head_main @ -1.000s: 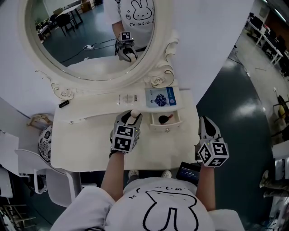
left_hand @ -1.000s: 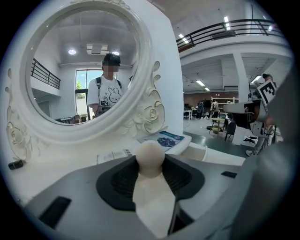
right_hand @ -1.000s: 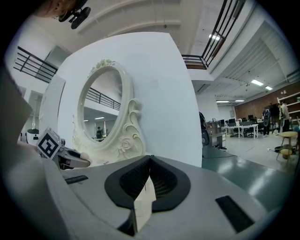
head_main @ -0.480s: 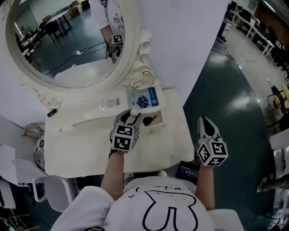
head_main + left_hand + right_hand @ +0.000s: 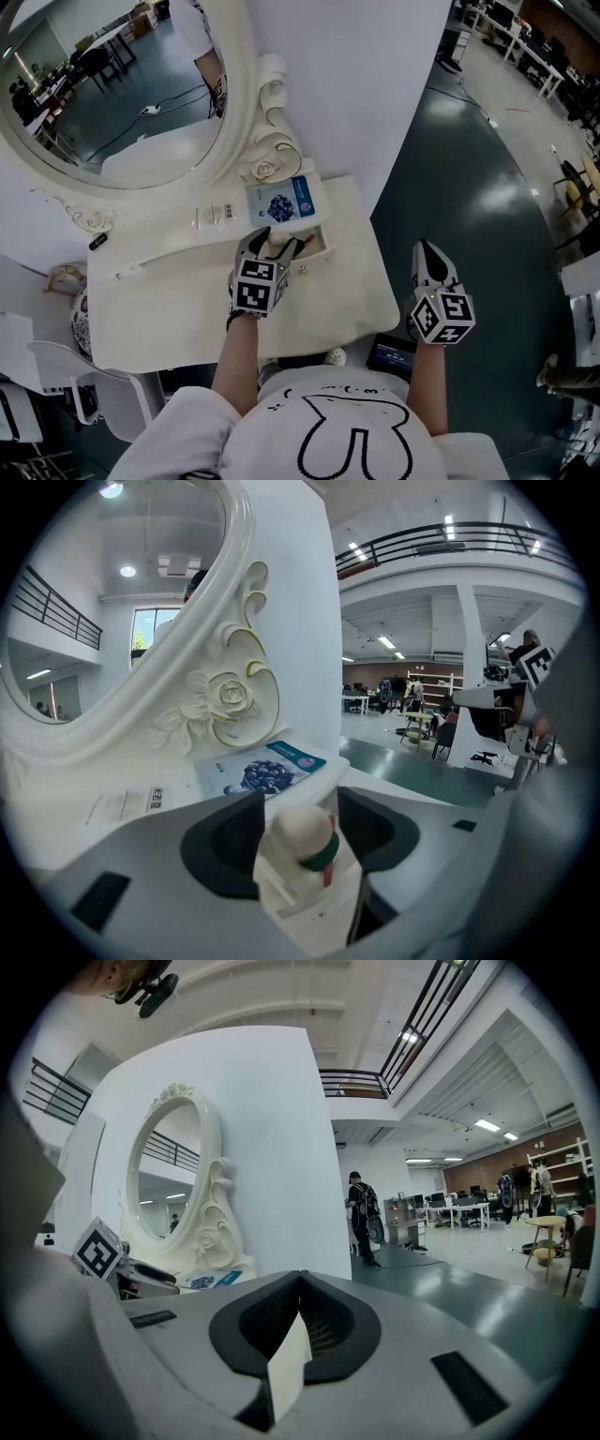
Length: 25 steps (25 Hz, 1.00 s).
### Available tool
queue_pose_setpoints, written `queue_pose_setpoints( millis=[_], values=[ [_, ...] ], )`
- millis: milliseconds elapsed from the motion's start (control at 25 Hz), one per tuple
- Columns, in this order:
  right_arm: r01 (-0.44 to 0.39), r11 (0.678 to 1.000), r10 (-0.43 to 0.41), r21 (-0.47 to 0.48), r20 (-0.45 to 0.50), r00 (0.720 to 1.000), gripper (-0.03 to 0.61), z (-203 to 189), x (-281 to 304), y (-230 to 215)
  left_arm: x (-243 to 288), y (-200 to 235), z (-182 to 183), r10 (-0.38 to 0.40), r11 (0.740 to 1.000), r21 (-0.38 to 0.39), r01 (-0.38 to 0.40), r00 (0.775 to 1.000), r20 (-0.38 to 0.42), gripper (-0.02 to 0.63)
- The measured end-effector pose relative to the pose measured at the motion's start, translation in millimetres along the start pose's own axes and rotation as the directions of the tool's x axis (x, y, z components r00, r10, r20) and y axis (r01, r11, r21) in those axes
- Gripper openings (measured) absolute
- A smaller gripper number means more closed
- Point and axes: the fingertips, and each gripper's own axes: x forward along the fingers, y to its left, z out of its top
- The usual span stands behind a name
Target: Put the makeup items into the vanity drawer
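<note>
**Left gripper** point(image 5: 273, 246), over the open vanity drawer point(image 5: 320, 257). Its jaws have just been opening and stand slack about the round-capped makeup item point(image 5: 302, 834), which is upright between them at the drawer's mouth. The release is best completed fully and the gripper drawn straight back, so that the smooth cream dome with its green band is not tipped. **Right gripper** point(image 5: 427, 255), well right of the drawer, is clenched on nothing. The carved, glossy mirror frame point(image 5: 258, 141) rises behind the drawer.
</note>
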Motion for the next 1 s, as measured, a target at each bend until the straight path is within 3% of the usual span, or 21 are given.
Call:
queue_pose_setpoints(
  millis=[80,200,1000],
  values=[
    [-0.002,1.0,0.002,0.005,-0.003,1.0,0.009,-2,0,0,0,0,-1,-0.003,1.0,-0.004,0.003,1.0,-0.001,0.325],
    [-0.009,1.0,0.009,0.006,-0.003,1.0,0.009,-3,0,4,-4,2,1,0.0,1.0,-0.018,0.0,1.0,0.014,0.355],
    [-0.099,0.995,0.099,-0.014,0.063,0.993,0.009,24,-2,83,-79,52,10,0.06,0.997,-0.051,-0.053,0.988,0.141,0.356]
  ],
)
